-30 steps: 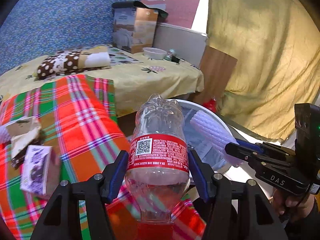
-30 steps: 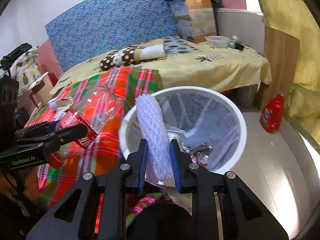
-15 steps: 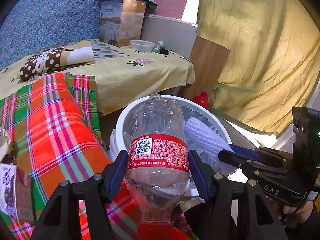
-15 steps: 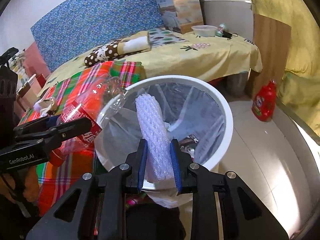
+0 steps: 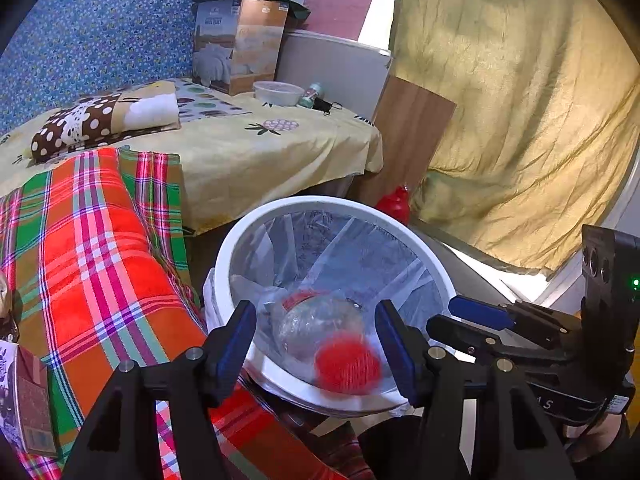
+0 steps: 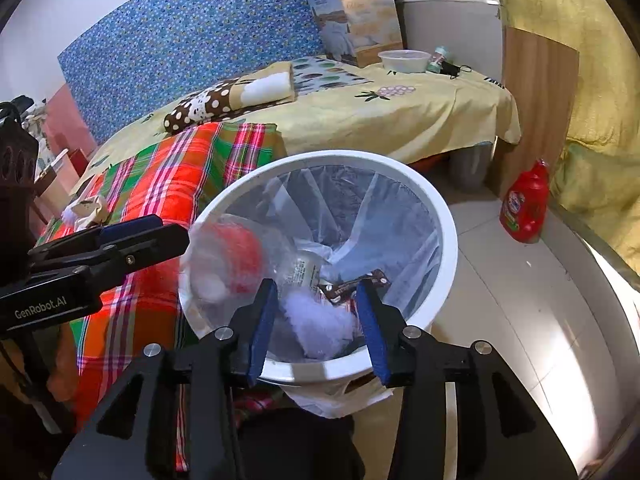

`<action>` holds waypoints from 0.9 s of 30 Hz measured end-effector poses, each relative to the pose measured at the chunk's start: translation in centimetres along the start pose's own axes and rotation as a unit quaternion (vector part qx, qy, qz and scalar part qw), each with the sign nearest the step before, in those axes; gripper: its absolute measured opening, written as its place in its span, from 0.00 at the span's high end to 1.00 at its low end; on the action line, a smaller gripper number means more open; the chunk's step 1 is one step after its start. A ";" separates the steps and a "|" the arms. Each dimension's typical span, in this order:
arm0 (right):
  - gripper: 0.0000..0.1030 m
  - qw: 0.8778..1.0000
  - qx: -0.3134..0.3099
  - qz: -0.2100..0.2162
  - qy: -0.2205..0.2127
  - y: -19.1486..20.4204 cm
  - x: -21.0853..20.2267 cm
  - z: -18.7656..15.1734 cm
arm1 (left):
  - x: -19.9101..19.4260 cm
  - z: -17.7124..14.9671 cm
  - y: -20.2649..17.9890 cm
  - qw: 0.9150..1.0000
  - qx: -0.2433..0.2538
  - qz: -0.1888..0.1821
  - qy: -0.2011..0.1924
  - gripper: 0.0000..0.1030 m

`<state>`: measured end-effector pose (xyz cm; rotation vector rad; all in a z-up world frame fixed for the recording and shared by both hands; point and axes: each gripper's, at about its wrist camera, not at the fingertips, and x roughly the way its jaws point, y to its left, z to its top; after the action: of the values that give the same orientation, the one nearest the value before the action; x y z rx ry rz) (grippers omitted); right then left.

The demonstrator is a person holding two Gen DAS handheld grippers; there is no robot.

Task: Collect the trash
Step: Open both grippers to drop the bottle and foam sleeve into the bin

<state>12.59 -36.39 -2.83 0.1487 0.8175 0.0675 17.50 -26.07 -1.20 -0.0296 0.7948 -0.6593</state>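
My left gripper (image 5: 316,344) and right gripper (image 6: 316,326) both have jaws spread wide, empty. At lower centre of each frame, the blurred plastic bottle (image 5: 324,328) and white foam sleeve (image 6: 320,326) sit within the lined white bin (image 6: 448,240).

Both jaws opened since the earlier frames: the left hand-held gripper (image 5: 316,344) released the plastic bottle (image 5: 320,328) and the right hand-held gripper (image 6: 318,320) released the foam sleeve (image 6: 320,326), both dropping blurred into the lined bin (image 6: 446,240).
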 end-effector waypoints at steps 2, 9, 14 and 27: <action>0.58 1.000 0.001 0.001 -0.003 0.0 -0.1 0.1 | -0.6 0.1 0.1 1.000 -0.001 -0.001 -0.006 0.40; 0.58 1.000 0.004 0.007 -0.019 0.5 -1.1 0.1 | -2.9 -0.6 0.6 1.000 -0.008 0.001 -0.019 0.40; 0.58 0.999 -0.008 0.025 -0.033 2.1 -2.0 0.1 | -5.1 -1.6 0.9 0.999 -0.015 0.014 -0.031 0.40; 0.58 0.995 -0.052 0.068 -0.046 6.2 -3.5 -0.6 | -10.8 -4.6 3.0 0.996 -0.045 0.055 -0.052 0.40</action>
<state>9.77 -30.58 0.25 0.1078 0.7095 0.2306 10.49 -16.60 1.75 -0.1009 0.7195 -0.5136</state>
